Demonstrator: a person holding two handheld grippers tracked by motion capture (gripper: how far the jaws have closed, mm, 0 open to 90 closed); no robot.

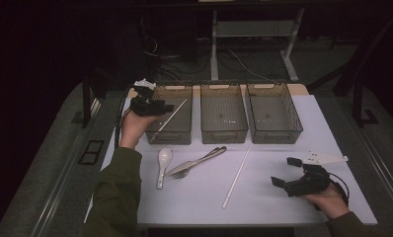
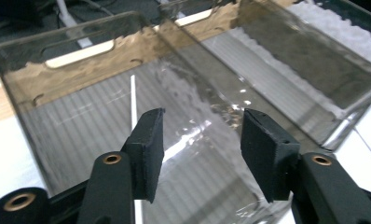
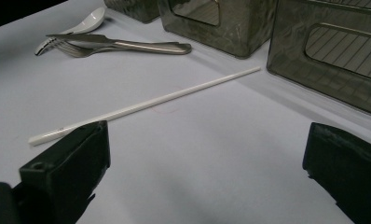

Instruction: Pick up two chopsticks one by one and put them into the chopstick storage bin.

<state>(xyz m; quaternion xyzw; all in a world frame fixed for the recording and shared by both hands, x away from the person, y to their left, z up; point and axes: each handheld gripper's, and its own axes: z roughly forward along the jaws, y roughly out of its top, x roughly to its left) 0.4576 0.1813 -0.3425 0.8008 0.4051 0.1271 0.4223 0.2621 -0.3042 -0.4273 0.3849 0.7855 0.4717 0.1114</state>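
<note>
Hovering our left gripper (image 1: 166, 106) over the left bin (image 1: 181, 136), fingers released, one chopstick (image 1: 172, 119) dropped inside; right gripper (image 1: 286, 172) waits open near the other chopstick (image 1: 237, 176).

The room is dark. A grey floor (image 1: 46, 168) surrounds the white surface (image 1: 263, 197). Behind it stands a white-legged desk frame (image 1: 214, 44) above tangled cables (image 1: 234, 61).
</note>
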